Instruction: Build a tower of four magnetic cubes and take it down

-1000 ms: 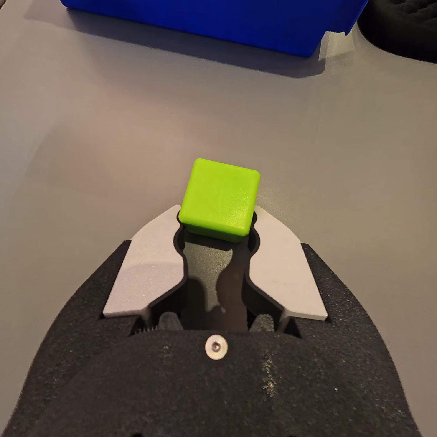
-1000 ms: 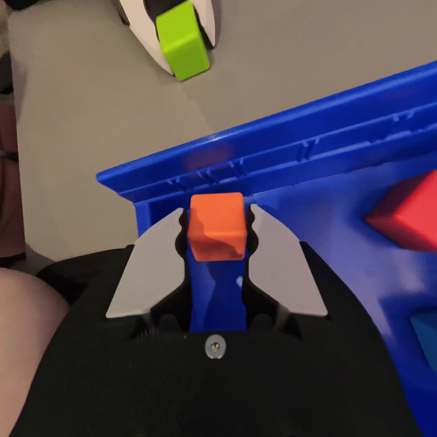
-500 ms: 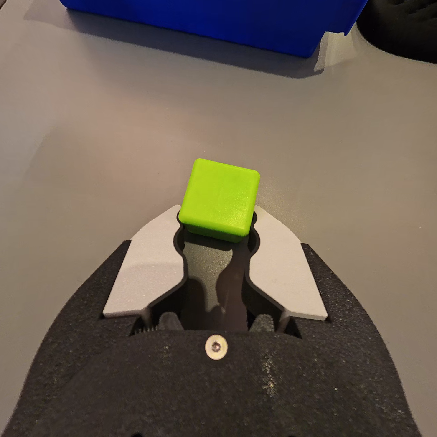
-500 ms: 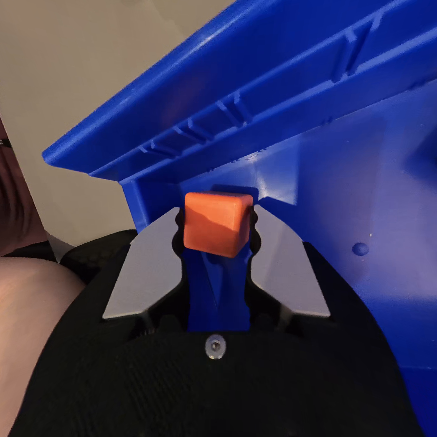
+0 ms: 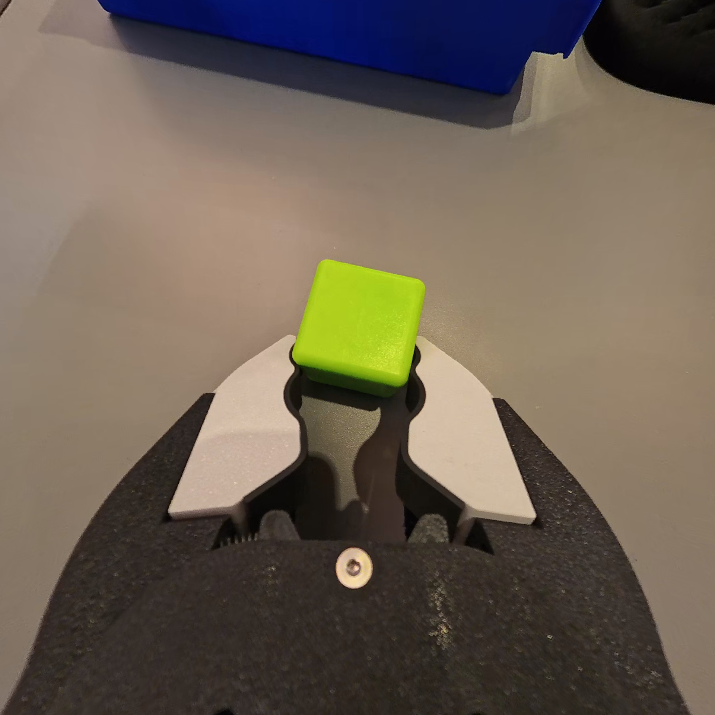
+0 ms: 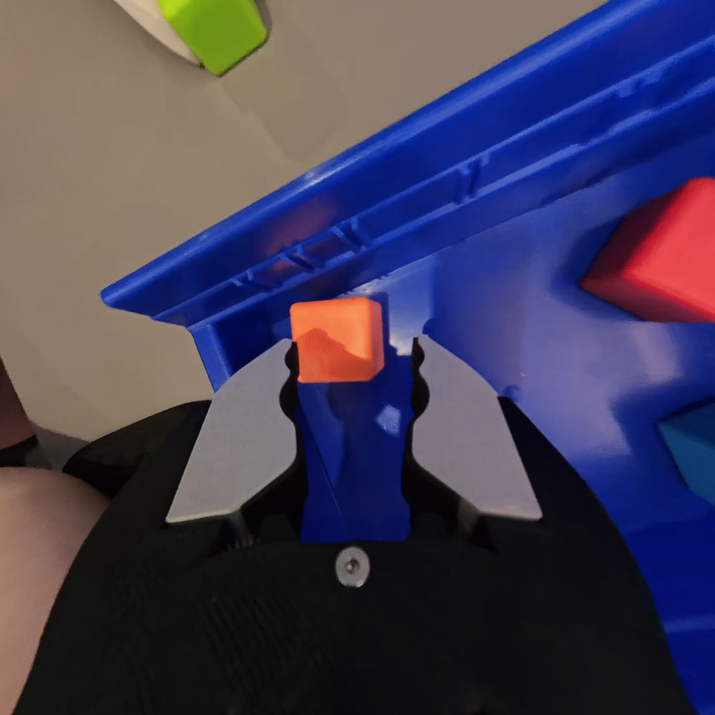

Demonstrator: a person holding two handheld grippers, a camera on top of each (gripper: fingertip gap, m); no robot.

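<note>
- The left tongs [image 5: 354, 344] are clamped on the green cube [image 5: 358, 327]; both grey fingers [image 5: 247, 425] press its sides, and the cube sits slightly turned between the tips, above or on the grey surface [image 5: 154, 232]; whether it touches the surface cannot be told
- The blue bin [image 5: 348, 35] stands well beyond the green cube, its outer wall facing the left tongs; a dark padded object [image 5: 665, 50] lies just beside the bin's right corner
- The right tongs [image 6: 352, 348] stand apart, inside the blue bin [image 6: 483, 185] near its corner; the orange cube [image 6: 336, 340] lies between the tips, against the left finger [image 6: 240, 445], with a clear gap of blue floor between the cube and the right finger
- Deeper in the bin, to the right of the orange cube, a red cube [image 6: 665, 267] shows at the frame edge; a blue cube [image 6: 692, 452] lies below it, partly cut off
- Outside the bin wall, far from the orange cube, the green cube [image 6: 216, 31] appears again in the left tongs at the top of the right wrist view, over the grey surface [image 6: 116, 174]
- That view is somewhat blurred
</note>
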